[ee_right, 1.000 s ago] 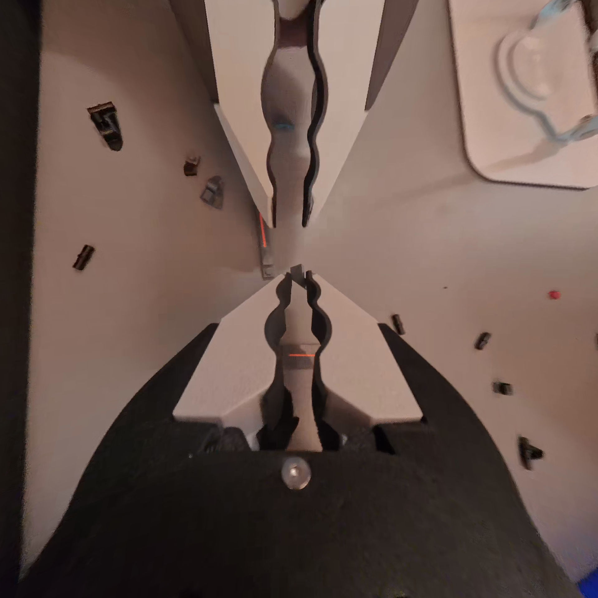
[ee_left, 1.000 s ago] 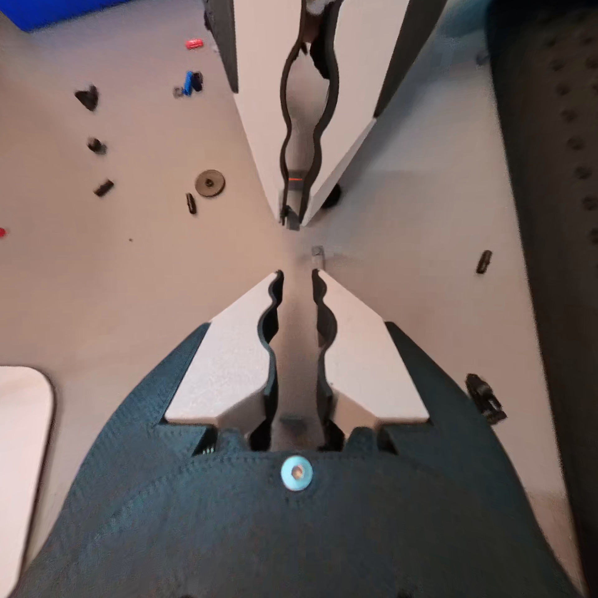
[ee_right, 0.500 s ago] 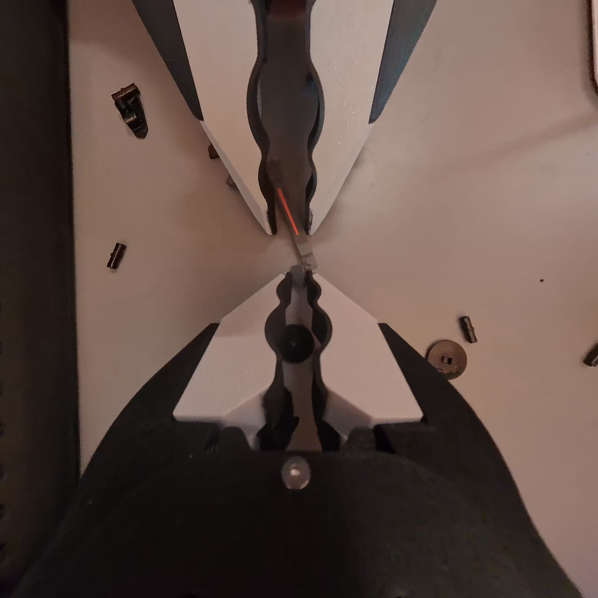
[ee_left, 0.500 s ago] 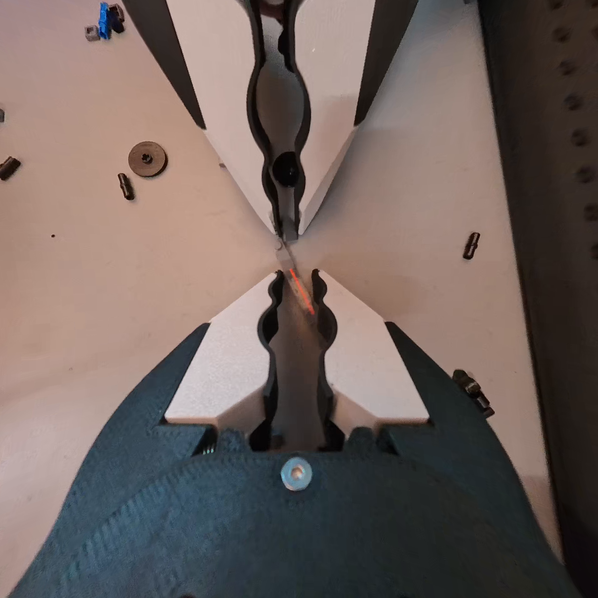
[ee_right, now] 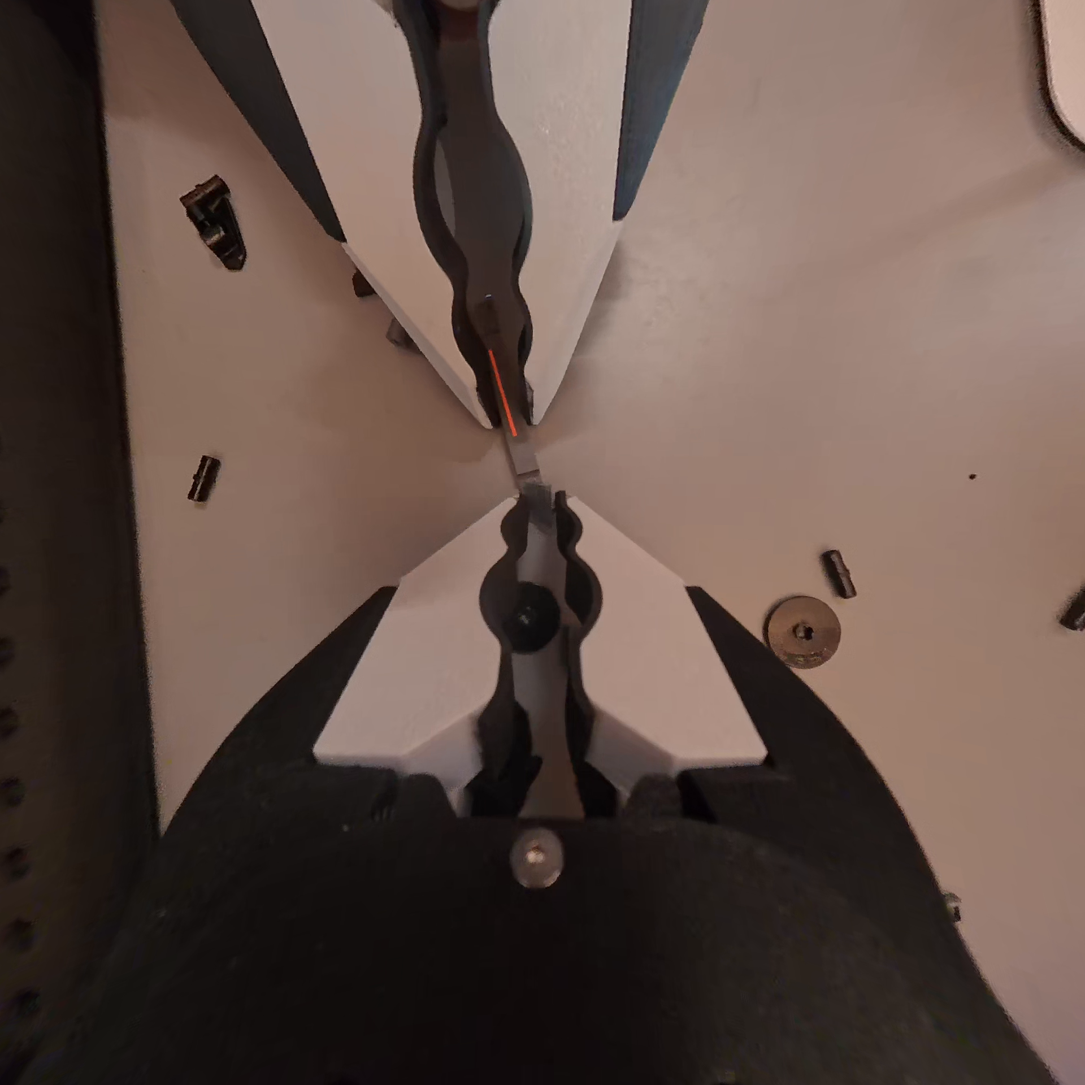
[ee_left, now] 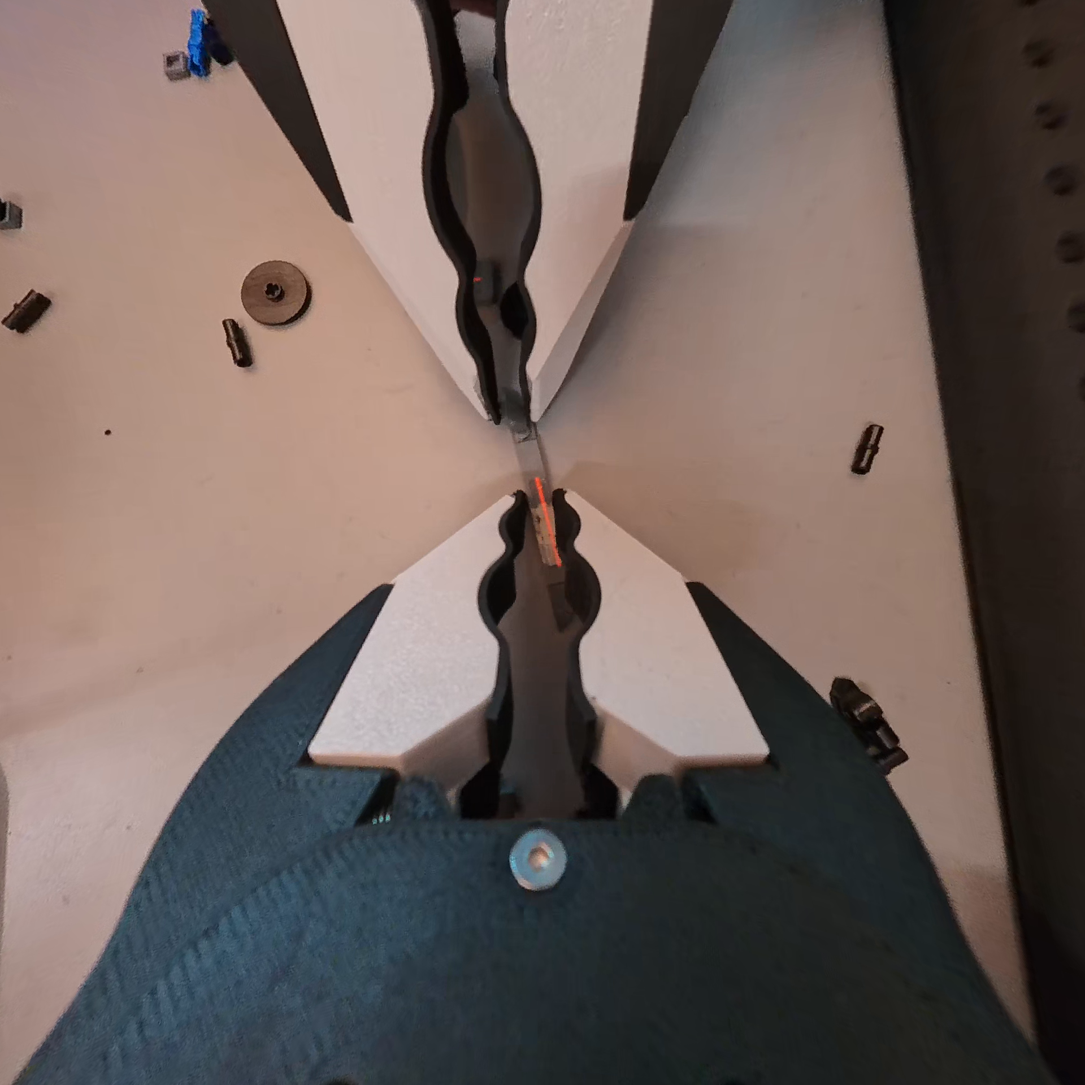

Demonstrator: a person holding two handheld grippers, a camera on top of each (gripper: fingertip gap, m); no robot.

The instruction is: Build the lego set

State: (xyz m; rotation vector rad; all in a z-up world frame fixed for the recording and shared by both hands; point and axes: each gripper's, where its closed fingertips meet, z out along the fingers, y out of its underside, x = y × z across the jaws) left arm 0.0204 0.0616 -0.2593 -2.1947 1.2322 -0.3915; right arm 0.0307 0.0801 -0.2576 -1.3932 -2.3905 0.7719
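My left gripper (ee_left: 540, 496) is shut on a thin grey Lego strip (ee_left: 543, 522) with an orange-red line along it. The strip sticks out past the tips toward my right gripper. My right gripper (ee_right: 537, 499) is shut on a small grey piece (ee_right: 539, 506). The two grippers point at each other, tips almost touching, low over the beige table (ee_left: 176, 528). The small piece meets the free end of the strip (ee_right: 522, 461). In the left wrist view the right gripper (ee_left: 509, 418) comes in from the top. A black round piece (ee_right: 528, 616) shows through the right jaws' gap.
Loose parts lie around: a dark disc (ee_left: 276, 292), black pins (ee_left: 238, 343) (ee_left: 866, 449), a black clip (ee_left: 869, 731) and a blue piece (ee_left: 196, 38). A dark perforated mat (ee_left: 1010, 411) borders the table. A white tray corner (ee_right: 1068, 70) is at the far right. Both grippers' tips are close together, under 4 cm apart. My right gripper's tips are some 9 cm from the dark disc (ee_left: 276, 292). Look for it in the right wrist view (ee_right: 801, 634) too.
A second ago my left gripper was open and empty and the strip lay on the table. It has closed on the strip, and both grippers have come tip to tip.
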